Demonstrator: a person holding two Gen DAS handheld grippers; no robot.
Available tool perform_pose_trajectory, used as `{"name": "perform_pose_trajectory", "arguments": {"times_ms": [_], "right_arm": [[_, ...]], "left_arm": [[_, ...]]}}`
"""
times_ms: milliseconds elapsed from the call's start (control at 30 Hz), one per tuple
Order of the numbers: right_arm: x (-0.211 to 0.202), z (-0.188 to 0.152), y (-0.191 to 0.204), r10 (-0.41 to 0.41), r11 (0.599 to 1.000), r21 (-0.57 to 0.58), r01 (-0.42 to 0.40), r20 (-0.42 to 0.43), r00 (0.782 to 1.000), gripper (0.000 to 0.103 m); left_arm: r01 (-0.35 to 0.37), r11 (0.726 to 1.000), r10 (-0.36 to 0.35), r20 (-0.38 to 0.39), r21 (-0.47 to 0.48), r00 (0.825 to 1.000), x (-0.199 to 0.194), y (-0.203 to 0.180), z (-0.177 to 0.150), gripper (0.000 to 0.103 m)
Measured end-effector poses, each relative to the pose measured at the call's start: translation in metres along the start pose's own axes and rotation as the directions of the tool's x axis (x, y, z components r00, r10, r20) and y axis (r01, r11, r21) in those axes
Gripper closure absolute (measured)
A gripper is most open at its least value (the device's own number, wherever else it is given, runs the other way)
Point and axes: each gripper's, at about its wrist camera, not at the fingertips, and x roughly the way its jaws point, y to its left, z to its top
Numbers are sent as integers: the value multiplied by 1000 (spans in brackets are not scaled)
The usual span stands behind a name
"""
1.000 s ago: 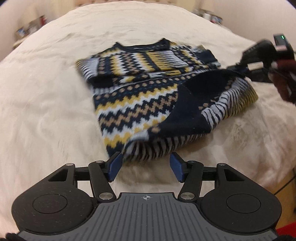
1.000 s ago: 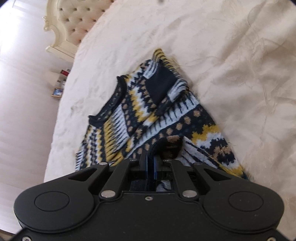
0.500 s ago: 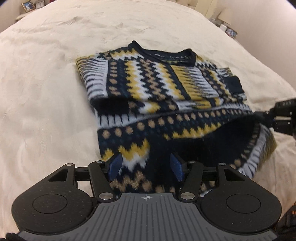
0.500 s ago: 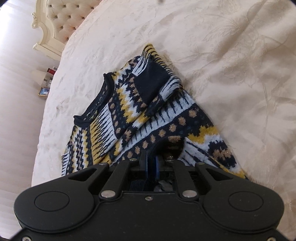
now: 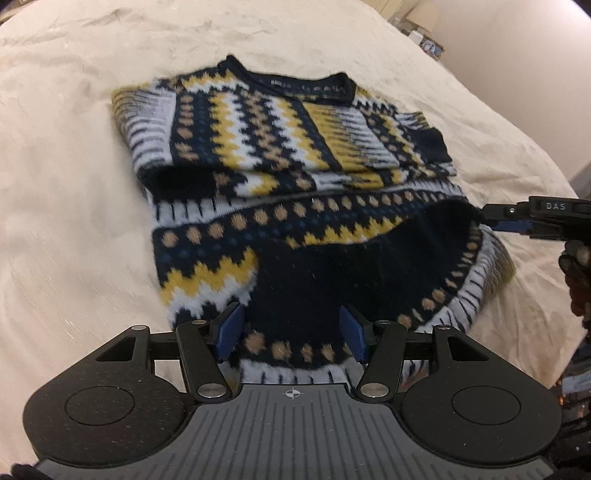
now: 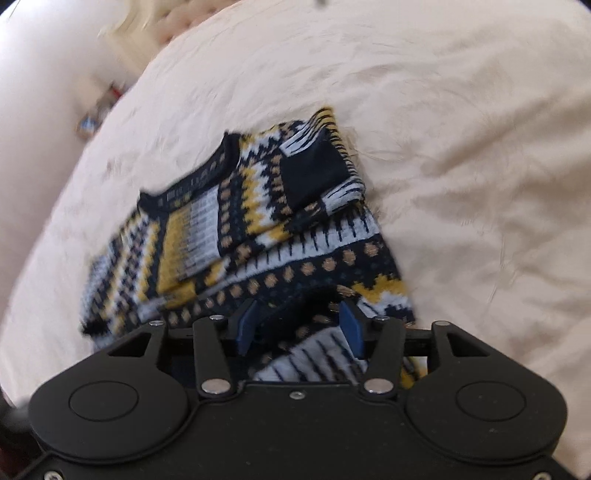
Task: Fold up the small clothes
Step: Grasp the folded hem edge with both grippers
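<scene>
A knitted sweater [image 5: 280, 147] patterned in navy, yellow, white and tan lies on the bed, sleeves folded in across the chest. Its bottom part is turned up, showing the dark inside. My left gripper [image 5: 291, 328] hovers open over the near hem, with cloth lying under and between its blue pads [image 5: 229, 328] but not pinched. In the right wrist view the sweater [image 6: 258, 229] fills the middle. My right gripper [image 6: 299, 325] is opening over the turned-up hem, its pads apart and clear of the cloth. It also shows at the sweater's right edge as my right gripper [image 5: 509, 221].
A cream bedspread [image 5: 66, 155] covers the bed all around the sweater. Small framed items [image 5: 430, 46] stand beyond the far right corner. A blurred pale headboard [image 6: 147, 22] sits at the upper left, and a gloved hand [image 5: 576, 280] holds the right gripper.
The right gripper's jaws have parted from shut on the hem fold to apart, and it has rolled. The left gripper moved in over the near hem, then held still.
</scene>
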Motion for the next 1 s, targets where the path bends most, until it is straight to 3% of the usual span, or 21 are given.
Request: {"name": "perform_pose_trajectory", "arguments": {"times_ms": [100, 233, 567, 600, 733, 867, 1000], "right_arm": [[3, 2, 4, -9, 995, -100, 6, -28, 1000, 39], [6, 6, 5, 12, 977, -213, -22, -49, 999, 38], [5, 25, -19, 119, 966, -223, -129, -57, 991, 35], [6, 26, -20, 131, 961, -235, -143, -68, 989, 35], [7, 29, -25, 168, 941, -280, -191, -102, 980, 35], [0, 33, -30, 182, 924, -321, -208, -109, 977, 35], [-6, 40, -43, 175, 931, -309, -196, -95, 980, 35]], "left_arm": [[-9, 1000, 9, -14, -14, 1000, 4, -2, -3, 48], [-21, 998, 19, -32, -53, 999, 9, -3, -4, 48], [-30, 985, 24, -37, -170, 999, 18, 0, -2, 49], [-29, 983, 24, -31, -182, 999, 18, 1, -3, 51], [-72, 981, 67, -31, -183, 997, 18, 2, -3, 86], [-96, 978, 95, -14, -183, 995, 16, -1, -3, 96], [-115, 976, 128, 62, -183, 990, 3, -6, 1, 97]]}}
